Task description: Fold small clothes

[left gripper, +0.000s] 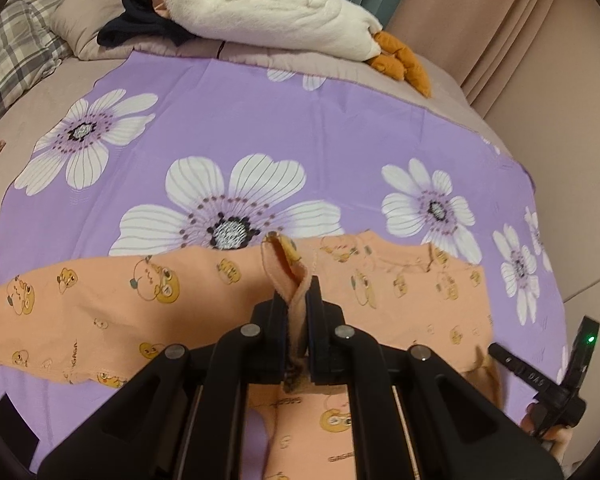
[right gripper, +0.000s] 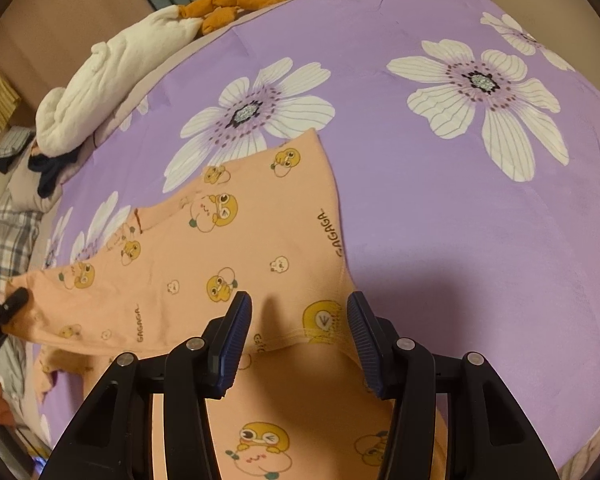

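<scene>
A small peach garment (left gripper: 188,292) printed with yellow cartoon figures lies spread on a purple flowered sheet (left gripper: 300,120). My left gripper (left gripper: 296,300) is shut on a pinched fold of the garment's edge, which sticks up between the fingers. In the right wrist view the same garment (right gripper: 228,264) lies below my right gripper (right gripper: 300,316), which is open with its blue pads (right gripper: 236,336) either side of a folded edge. The left gripper's tip (right gripper: 16,300) shows at the garment's far left corner. The right gripper's body (left gripper: 548,384) shows at the left view's lower right.
A white plush duck (left gripper: 276,12) with orange feet lies at the bed's far edge beside dark clothes (left gripper: 140,24) and a plaid pillow (left gripper: 12,56). Pink curtains (left gripper: 500,40) hang behind. The purple sheet (right gripper: 460,220) stretches to the right.
</scene>
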The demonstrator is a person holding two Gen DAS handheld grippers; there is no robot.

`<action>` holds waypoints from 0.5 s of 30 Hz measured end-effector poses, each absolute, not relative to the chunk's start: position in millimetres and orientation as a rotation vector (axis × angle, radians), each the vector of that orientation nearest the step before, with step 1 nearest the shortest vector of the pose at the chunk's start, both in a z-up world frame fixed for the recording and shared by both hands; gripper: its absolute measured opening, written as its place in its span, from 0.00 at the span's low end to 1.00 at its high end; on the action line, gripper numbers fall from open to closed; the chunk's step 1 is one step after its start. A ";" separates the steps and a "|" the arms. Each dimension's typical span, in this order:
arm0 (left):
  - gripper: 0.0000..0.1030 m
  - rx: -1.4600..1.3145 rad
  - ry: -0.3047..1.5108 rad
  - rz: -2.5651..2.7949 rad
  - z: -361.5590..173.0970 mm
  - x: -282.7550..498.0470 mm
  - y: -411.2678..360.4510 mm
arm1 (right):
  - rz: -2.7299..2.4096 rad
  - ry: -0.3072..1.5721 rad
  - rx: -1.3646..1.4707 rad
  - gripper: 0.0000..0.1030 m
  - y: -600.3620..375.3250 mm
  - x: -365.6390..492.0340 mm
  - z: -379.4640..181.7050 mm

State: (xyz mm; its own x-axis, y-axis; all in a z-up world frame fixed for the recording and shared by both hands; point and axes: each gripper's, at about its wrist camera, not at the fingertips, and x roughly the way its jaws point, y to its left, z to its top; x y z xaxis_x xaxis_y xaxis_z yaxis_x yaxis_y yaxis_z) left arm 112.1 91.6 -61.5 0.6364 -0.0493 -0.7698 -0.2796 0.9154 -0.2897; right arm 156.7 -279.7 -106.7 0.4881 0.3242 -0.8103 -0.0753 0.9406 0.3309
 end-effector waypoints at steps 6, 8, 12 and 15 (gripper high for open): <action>0.07 -0.407 0.943 0.168 -90.2 110.2 102.4 | 0.240 1.054 0.248 0.51 -277.2 159.0 -109.9; 0.07 -0.413 0.959 0.174 -96.7 110.5 105.0 | 0.236 1.062 0.244 0.51 -276.9 159.5 -112.0; 0.07 -0.410 0.992 0.186 -110.5 110.9 107.2 | 0.229 1.075 0.233 0.51 -275.3 161.1 -115.5; 0.09 -0.410 1.010 0.204 -120.0 111.0 109.8 | 0.226 1.079 0.226 0.51 -275.2 161.2 -116.7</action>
State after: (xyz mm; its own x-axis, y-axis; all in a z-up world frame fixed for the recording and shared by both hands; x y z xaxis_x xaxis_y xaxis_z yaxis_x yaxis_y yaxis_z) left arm 111.0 109.8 -120.0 0.5214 -0.0215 -0.8530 -0.3515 0.9055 -0.2377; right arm 161.2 -275.2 -116.7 0.4542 0.2910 -0.8420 -0.0719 0.9540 0.2909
